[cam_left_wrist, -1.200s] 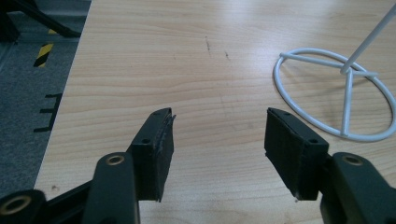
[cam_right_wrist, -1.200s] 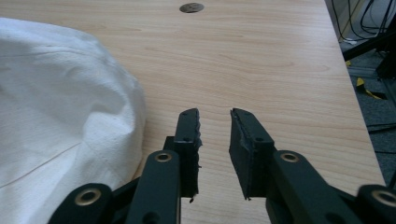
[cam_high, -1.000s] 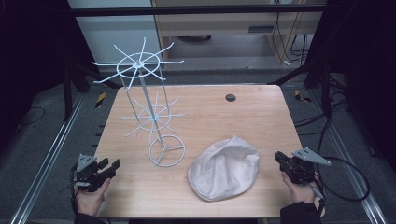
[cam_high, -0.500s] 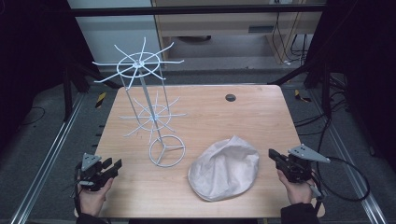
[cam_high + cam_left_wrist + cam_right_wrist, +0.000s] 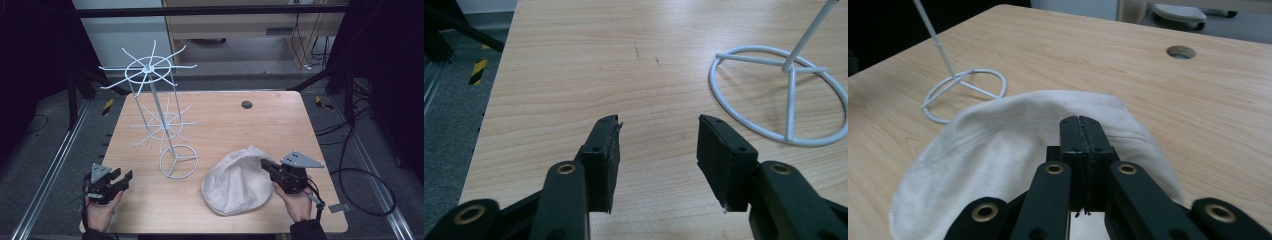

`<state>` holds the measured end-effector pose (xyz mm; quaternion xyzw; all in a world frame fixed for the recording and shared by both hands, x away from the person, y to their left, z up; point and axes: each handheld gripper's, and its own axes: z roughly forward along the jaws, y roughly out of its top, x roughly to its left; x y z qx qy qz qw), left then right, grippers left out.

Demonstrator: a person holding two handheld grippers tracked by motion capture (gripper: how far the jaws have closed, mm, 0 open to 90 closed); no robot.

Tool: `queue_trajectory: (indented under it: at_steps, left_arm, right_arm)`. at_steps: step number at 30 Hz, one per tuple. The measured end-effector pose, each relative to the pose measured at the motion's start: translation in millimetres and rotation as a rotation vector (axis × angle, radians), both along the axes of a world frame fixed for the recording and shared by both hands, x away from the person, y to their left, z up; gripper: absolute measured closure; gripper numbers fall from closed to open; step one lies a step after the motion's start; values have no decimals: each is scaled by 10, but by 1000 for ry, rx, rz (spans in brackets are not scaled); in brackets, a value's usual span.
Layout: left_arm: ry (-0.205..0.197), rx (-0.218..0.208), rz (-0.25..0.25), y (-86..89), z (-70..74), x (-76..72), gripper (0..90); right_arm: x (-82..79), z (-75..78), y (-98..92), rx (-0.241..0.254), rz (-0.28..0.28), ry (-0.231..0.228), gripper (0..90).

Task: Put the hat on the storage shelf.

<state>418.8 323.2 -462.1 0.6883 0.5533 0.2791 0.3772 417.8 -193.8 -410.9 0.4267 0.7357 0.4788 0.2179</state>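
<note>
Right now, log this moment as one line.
left gripper open, over bare table | right gripper shut, at cap's edge, grip unclear | wire rack upright

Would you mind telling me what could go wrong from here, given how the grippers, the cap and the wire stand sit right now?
1. The right gripper has its jaws pressed together over the white cap; it may hold no cloth, so a lift could leave the cap behind.
2. The wire stand is tall on a small ring base; the open left gripper nearby could tip it.
</note>
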Motion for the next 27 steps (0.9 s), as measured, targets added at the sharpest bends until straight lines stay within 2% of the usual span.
queue_trajectory:
  at_steps: [10,23,27]
  left_arm:
    - [2,9,-3,-11,-9,0,508]
    - [1,19,-1,-10,-14,1,506]
    - [1,22,0,-5,-11,-3,505]
  right_arm:
    - [6,30,342,20,70,8,900]
    - [7,42,796,-6,167,12,900]
    - [31,15,1028,-22,206,26,900]
